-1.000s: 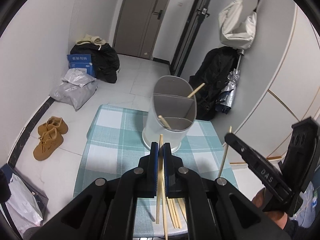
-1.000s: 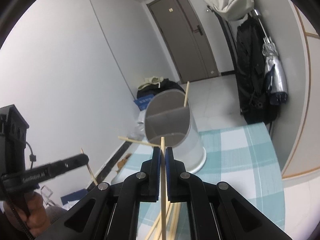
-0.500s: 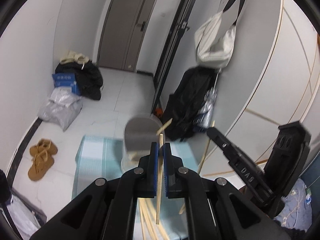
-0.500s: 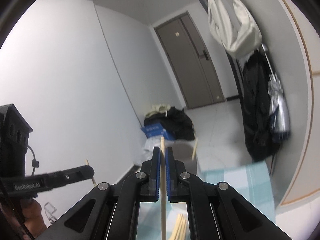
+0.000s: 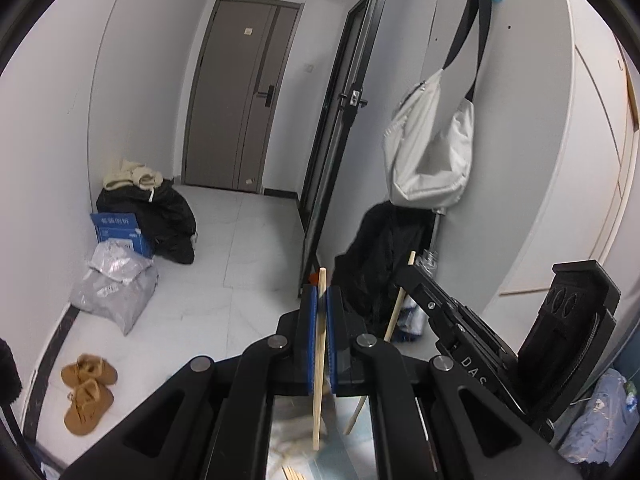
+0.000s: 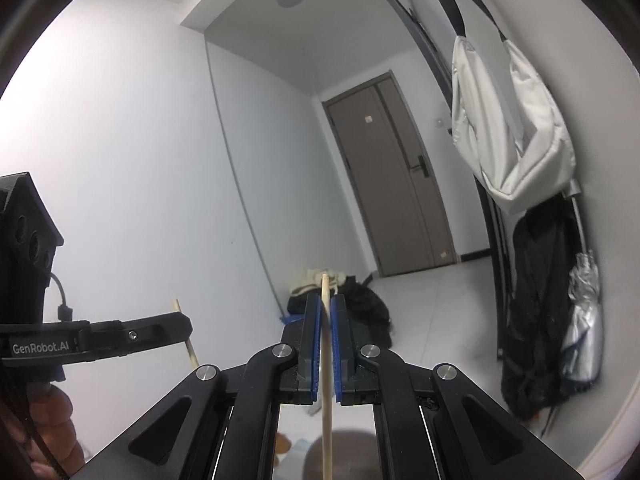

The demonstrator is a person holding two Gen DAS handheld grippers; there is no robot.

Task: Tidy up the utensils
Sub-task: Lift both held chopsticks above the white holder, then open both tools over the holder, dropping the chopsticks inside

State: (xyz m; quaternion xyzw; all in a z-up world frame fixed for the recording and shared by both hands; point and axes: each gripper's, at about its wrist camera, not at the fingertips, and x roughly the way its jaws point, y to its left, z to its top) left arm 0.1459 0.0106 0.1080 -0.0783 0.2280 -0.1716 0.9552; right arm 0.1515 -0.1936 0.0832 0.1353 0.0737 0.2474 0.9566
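My left gripper [image 5: 320, 292] is shut on a wooden chopstick [image 5: 319, 364] that stands nearly upright between the blue pads. My right gripper [image 6: 326, 300] is shut on another wooden chopstick [image 6: 326, 380], also upright. In the left wrist view the right gripper [image 5: 452, 312] shows at the right with its chopstick [image 5: 394, 312]. In the right wrist view the left gripper [image 6: 120, 332] shows at the left with its chopstick [image 6: 188, 340]. A few loose chopsticks [image 5: 292, 474] lie on the checked cloth at the bottom edge. The grey rim of the utensil holder [image 6: 348, 452] shows below my right gripper.
Both grippers are raised high and look over the hallway. A white bag [image 5: 432, 152] hangs on the right wall above a black coat [image 5: 380, 256]. Bags and a blue box [image 5: 120, 232] lie on the floor at left, with brown shoes [image 5: 86, 392].
Both grippers have lifted and tilted upward with their chopsticks. The table and the holder have dropped almost out of both views.
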